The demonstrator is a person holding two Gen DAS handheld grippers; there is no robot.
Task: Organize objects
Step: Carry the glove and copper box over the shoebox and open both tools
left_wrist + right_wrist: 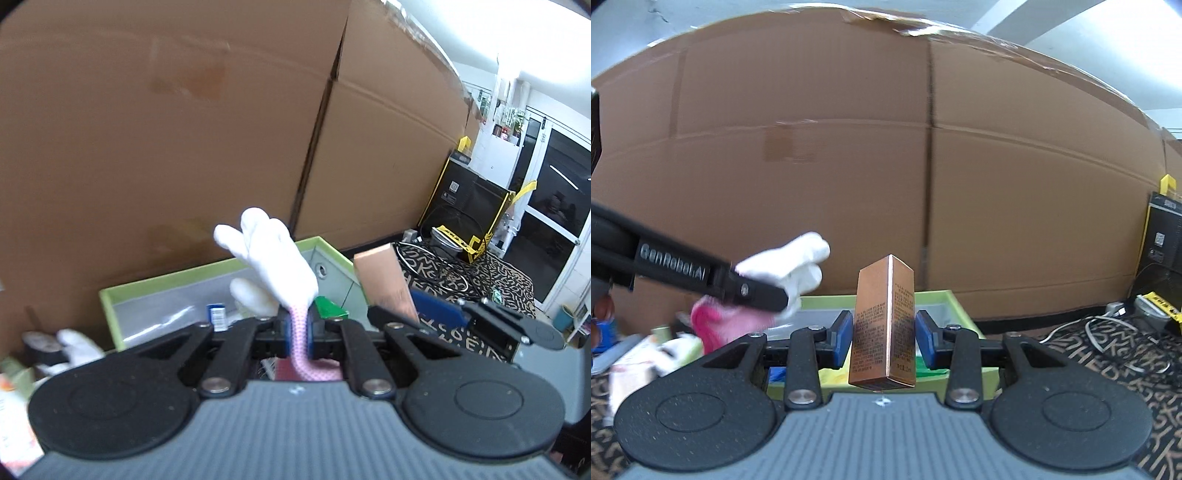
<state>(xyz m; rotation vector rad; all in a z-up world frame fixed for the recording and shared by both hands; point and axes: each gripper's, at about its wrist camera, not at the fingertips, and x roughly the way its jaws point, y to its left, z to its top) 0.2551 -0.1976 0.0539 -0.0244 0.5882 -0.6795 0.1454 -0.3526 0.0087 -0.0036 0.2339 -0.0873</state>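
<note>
Brown cardboard box (166, 129) walls filled the background of both wrist views, with a black-and-tan patterned cloth (491, 273) covering the surface to the right, where white cables (1108, 332) lay loose. Against the cardboard stood a lime-green bin (207, 275) with grey inner walls; a small blue-and-white item (217, 315) and a green packet (328, 308) lay inside it.

Left gripper (300, 328): its blue pads were pressed together on the pink knitted cuff of a white glove (273, 254), whose fingers stood up above the bin. In the right wrist view the same glove (792, 264) projected past the black gripper arm.

Right gripper (882, 338): a copper-coloured carton (884, 321) with fine printed text stood upright between the blue pads (840, 339). A narrow gap showed on either side, so whether the pads touched the carton could not be told. The carton hung above the front rim of the bin (955, 306).

A second white glove (75, 349) lay left of the bin among blurred packaging.
</note>
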